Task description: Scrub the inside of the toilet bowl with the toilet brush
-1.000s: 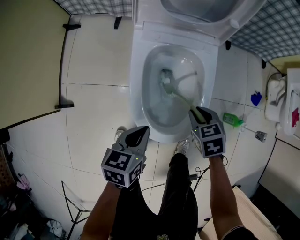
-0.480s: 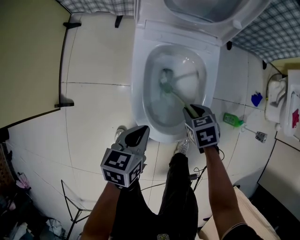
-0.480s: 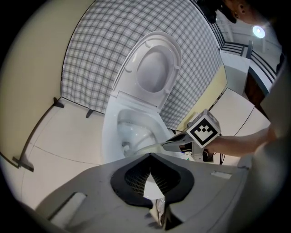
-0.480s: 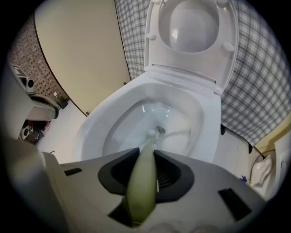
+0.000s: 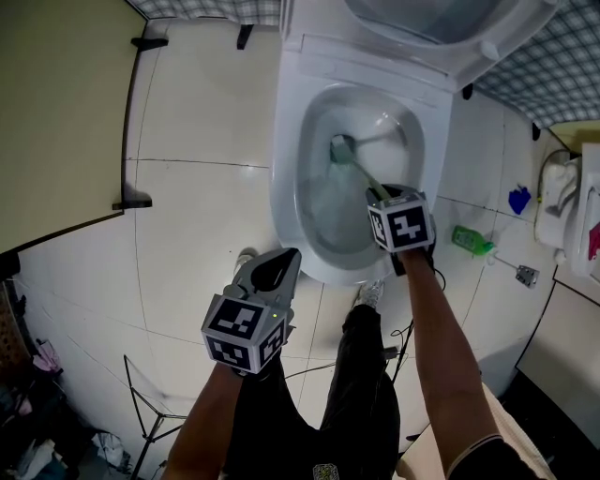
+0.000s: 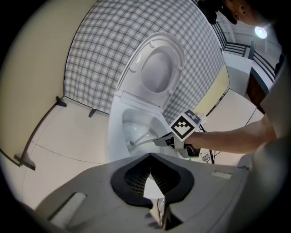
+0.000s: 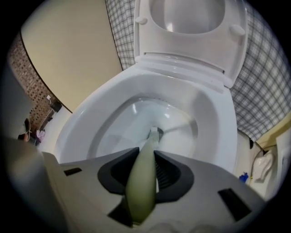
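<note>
The white toilet bowl [image 5: 286,178] stands open with its seat and lid [image 5: 422,28] raised. The toilet brush has a pale green handle [image 7: 143,177], and its head [image 5: 342,148] rests low against the bowl's inner wall, toward the back left. My right gripper [image 5: 386,195] hangs over the bowl's front right rim, shut on the handle [image 5: 370,183]. In the right gripper view the handle runs out between the jaws [image 7: 148,152] down to the brush head [image 7: 154,133]. My left gripper [image 5: 272,272] hovers over the floor tiles at the toilet's front left, shut and holding nothing [image 6: 152,157].
A green bottle [image 5: 472,241] lies on the floor right of the toilet, with a blue object [image 5: 518,199] and a white fixture [image 5: 562,202] beyond it. A beige partition [image 5: 56,122] bounds the left. The person's legs [image 5: 361,375] stand before the bowl. A wire rack [image 5: 141,412] sits at lower left.
My right gripper has moved forward from in front of the toilet to above the bowl's front rim, pushing the brush handle further in. The left gripper has stayed put.
</note>
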`<state>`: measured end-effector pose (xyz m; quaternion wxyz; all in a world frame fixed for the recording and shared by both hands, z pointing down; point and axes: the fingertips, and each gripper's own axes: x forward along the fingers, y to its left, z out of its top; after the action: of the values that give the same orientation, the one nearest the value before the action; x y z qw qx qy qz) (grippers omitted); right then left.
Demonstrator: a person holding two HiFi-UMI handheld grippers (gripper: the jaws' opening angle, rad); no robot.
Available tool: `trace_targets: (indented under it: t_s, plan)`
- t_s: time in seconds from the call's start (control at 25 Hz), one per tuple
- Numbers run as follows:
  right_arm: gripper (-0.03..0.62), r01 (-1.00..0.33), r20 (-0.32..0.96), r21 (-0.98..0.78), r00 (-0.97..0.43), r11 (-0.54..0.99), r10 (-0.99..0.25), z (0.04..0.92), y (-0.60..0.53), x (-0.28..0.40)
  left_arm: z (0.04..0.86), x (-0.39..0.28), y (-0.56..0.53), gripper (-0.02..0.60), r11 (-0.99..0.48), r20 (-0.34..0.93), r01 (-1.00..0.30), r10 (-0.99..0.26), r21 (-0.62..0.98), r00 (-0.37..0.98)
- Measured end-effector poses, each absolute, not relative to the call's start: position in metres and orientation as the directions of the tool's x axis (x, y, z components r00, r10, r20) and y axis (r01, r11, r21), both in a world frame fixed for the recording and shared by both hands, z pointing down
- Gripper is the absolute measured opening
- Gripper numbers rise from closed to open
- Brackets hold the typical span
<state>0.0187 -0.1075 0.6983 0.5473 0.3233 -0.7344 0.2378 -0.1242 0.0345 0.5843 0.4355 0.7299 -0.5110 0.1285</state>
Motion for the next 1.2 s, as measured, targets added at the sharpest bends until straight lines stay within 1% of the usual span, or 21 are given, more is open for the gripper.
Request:
trace_targets:
  t_s: [0.28, 0.48, 0.76, 1.0, 1.2]
  plan:
    - [0.118, -0.747, 0.967, 0.004, -0.167, 0.665, -0.193, 0.701, -0.119, 0.014, 0.583, -0.122, 0.035, 0.006, -0.104, 0.629, -0.855, -0.634, 0.508, 0.45]
    - [0.118, -0.731, 0.953, -0.037, -0.23, 0.682, -0.195, 0.677, -0.089, 0.016, 0.583, -0.122, 0.036, 0.006, -0.109, 0.633, -0.857, -0.629, 0.503, 0.452]
    - [0.118, -0.691, 0.945, -0.051, -0.268, 0.721, -0.19, 0.642, -0.029, 0.04, 0.567, -0.106, 0.026, 0.006, -0.164, 0.61, -0.853, -0.633, 0.496, 0.477]
    - [0.118, -0.712, 0.941, -0.13, -0.308, 0.69, -0.14, 0.61, 0.003, 0.056, 0.552, -0.087, 0.02, 0.006, -0.224, 0.592, -0.845, -0.627, 0.486, 0.507]
    - [0.118, -0.766, 0.906, -0.216, -0.389, 0.605, -0.169, 0.592, 0.021, 0.076, 0.545, -0.07, 0.019, 0.006, -0.256, 0.591, -0.843, -0.617, 0.474, 0.52]
